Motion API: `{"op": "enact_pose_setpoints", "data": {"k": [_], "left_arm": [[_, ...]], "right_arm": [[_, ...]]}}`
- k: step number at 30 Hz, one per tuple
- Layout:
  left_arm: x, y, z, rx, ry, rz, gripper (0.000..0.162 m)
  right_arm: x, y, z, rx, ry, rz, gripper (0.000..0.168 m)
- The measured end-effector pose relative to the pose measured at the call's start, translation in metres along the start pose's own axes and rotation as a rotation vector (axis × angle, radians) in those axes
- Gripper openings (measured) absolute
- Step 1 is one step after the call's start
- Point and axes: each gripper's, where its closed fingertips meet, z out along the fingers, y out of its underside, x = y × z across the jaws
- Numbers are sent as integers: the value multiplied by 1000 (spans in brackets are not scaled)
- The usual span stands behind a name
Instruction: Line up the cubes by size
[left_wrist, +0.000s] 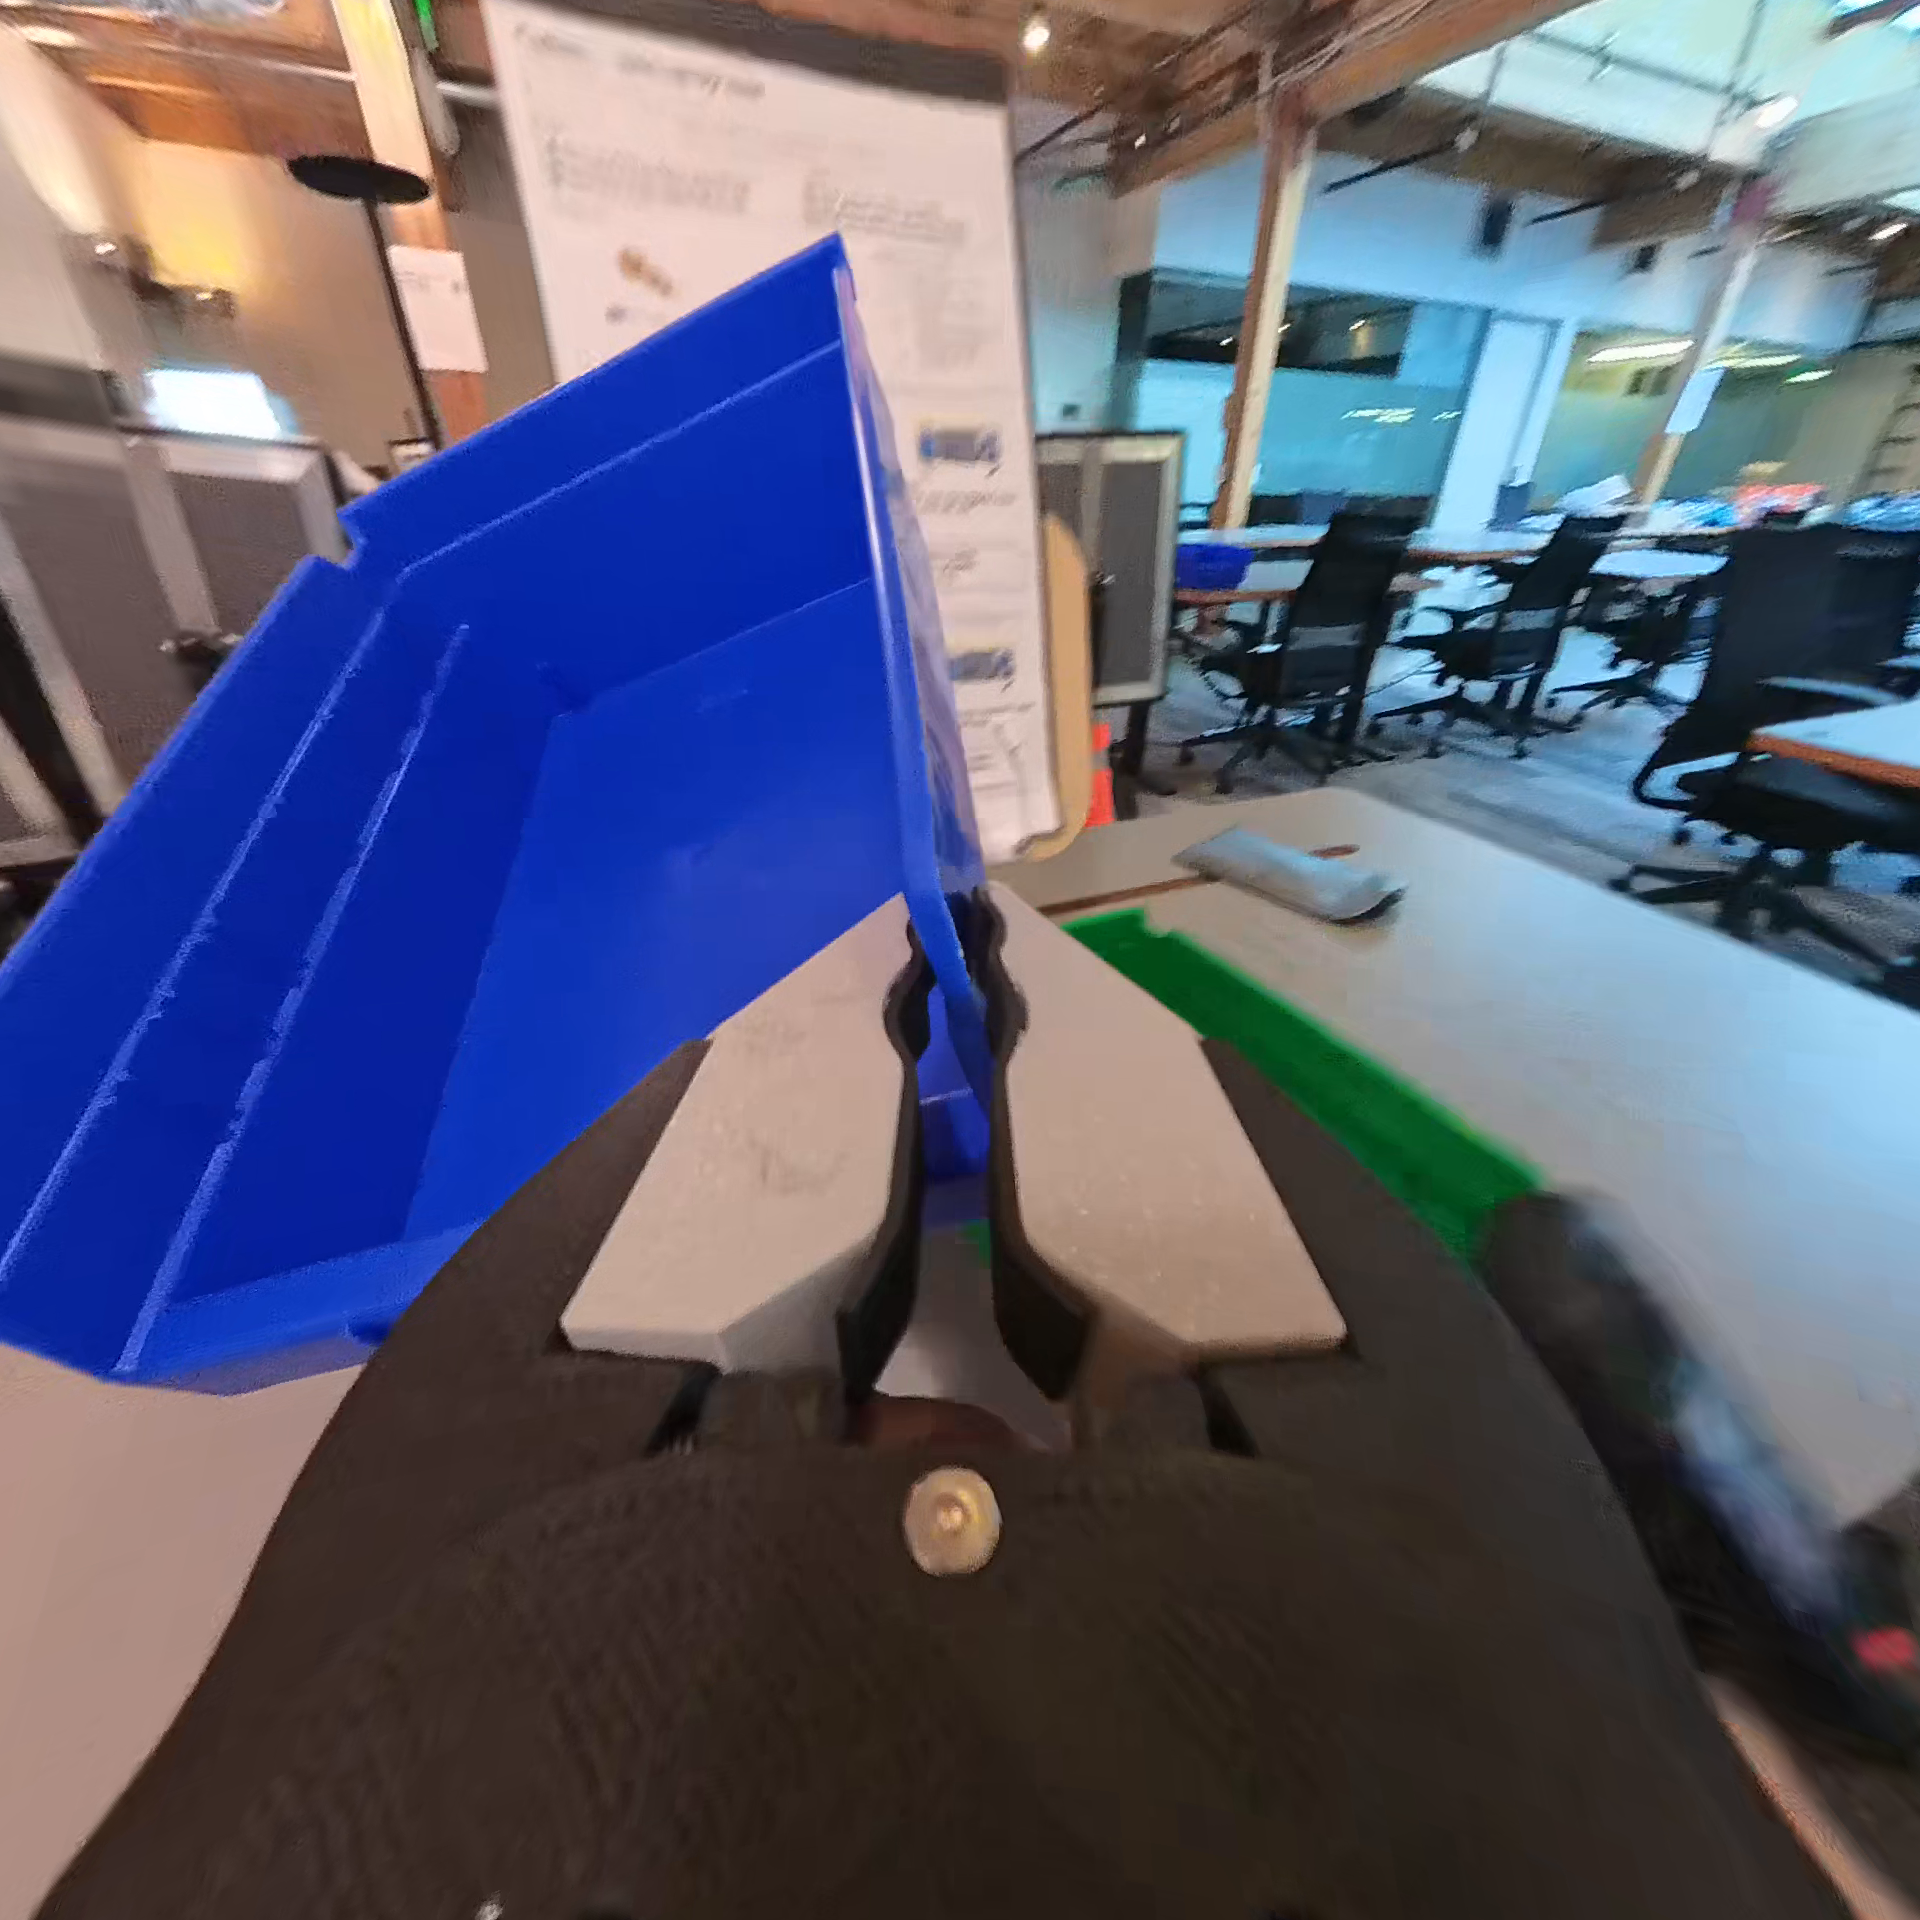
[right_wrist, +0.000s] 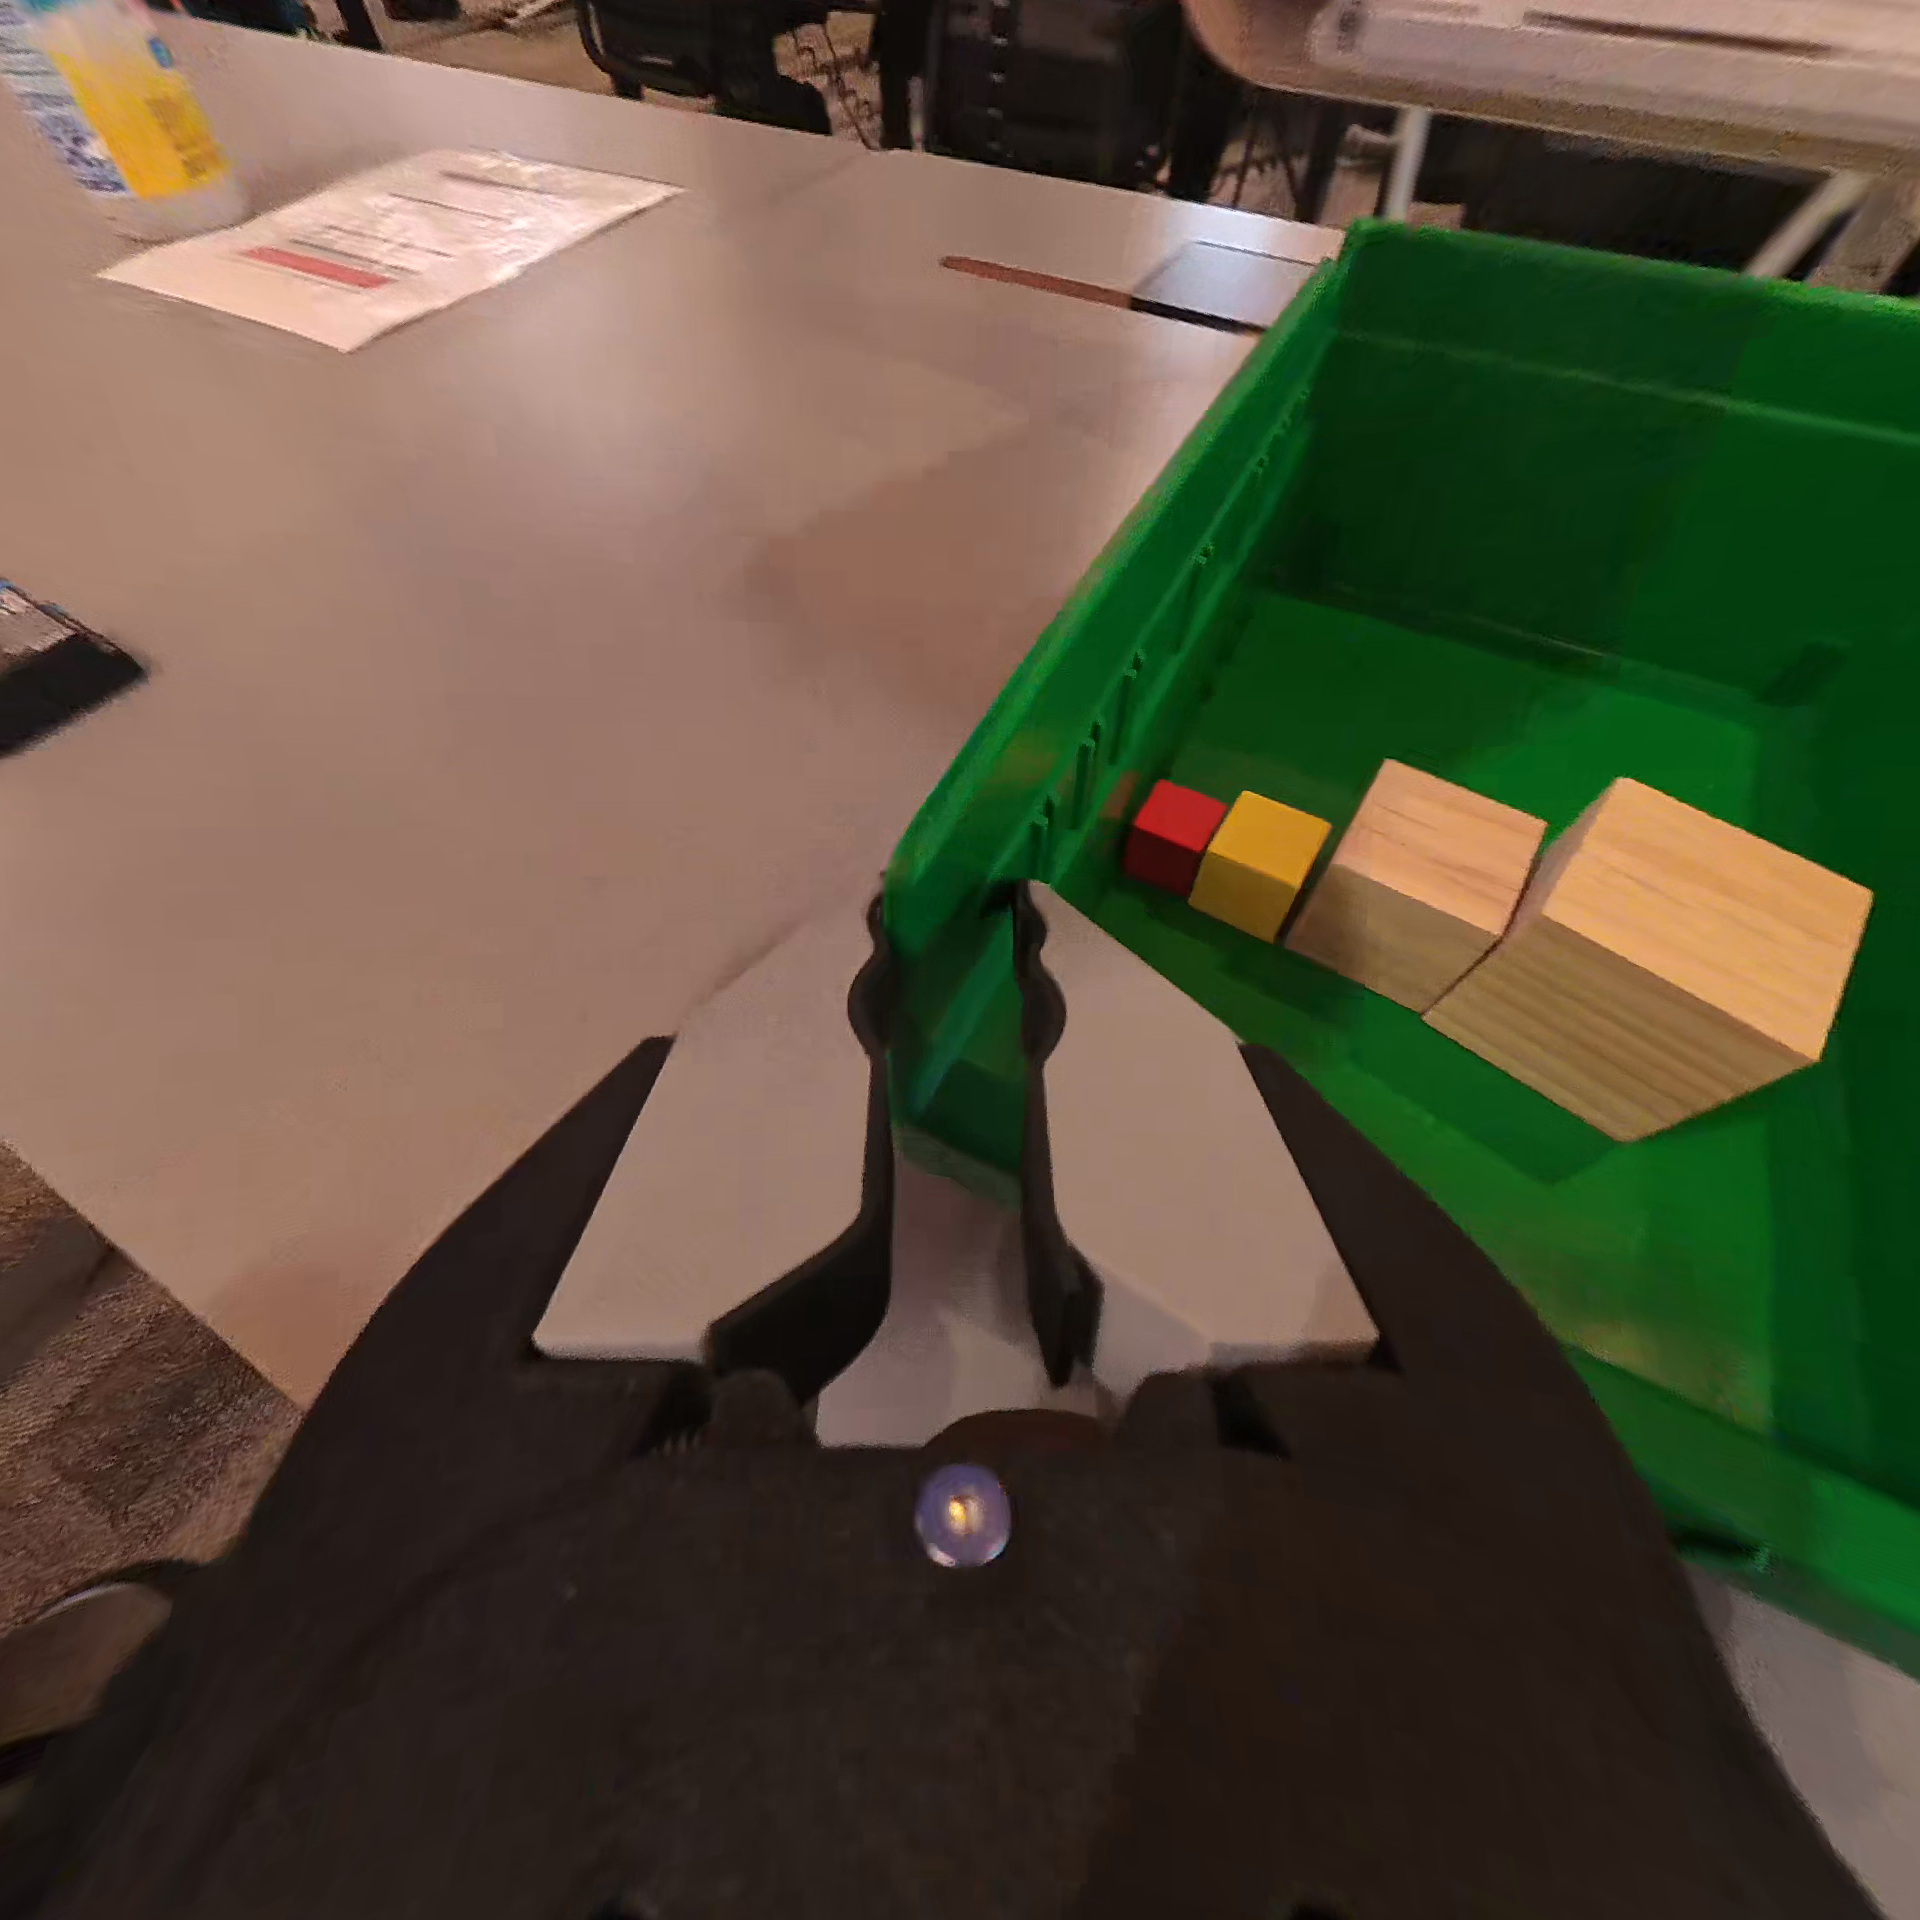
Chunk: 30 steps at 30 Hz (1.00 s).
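Four cubes sit in a row inside the green bin (right_wrist: 1558, 436), from small to big: a little red cube (right_wrist: 1174, 831), a yellow cube (right_wrist: 1262, 862), a wooden cube (right_wrist: 1423, 883), then the biggest wooden cube (right_wrist: 1662, 956). They touch side by side. The right gripper (right_wrist: 951, 945) pinches the green bin's wall tight. The left gripper (left_wrist: 951, 956) pinches a wall of an empty blue bin (left_wrist: 468, 831), held tilted above the grey table (left_wrist: 1558, 1039). A paper sheet (right_wrist: 384, 244) and a bottle (right_wrist: 125, 114) lie far off.

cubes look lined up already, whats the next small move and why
Probably open the right claw and let go of the green bin: the red, yellow and two wooden cubes already sit in it in size order.
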Motion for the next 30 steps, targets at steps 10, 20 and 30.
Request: {"op": "enact_pose_setpoints", "data": {"k": [10,20,30], "left_arm": [[164,-25,39,-35,205,39,2],[311,139,77,-344,350,149,6],[340,226,96,-434,296,410,14]], "right_arm": [[-126,-53,85,-13,-52,-52,26],[-90,-84,28,163,-114,-115,48],[-18,-49,28,181,34,-22,37]]}}
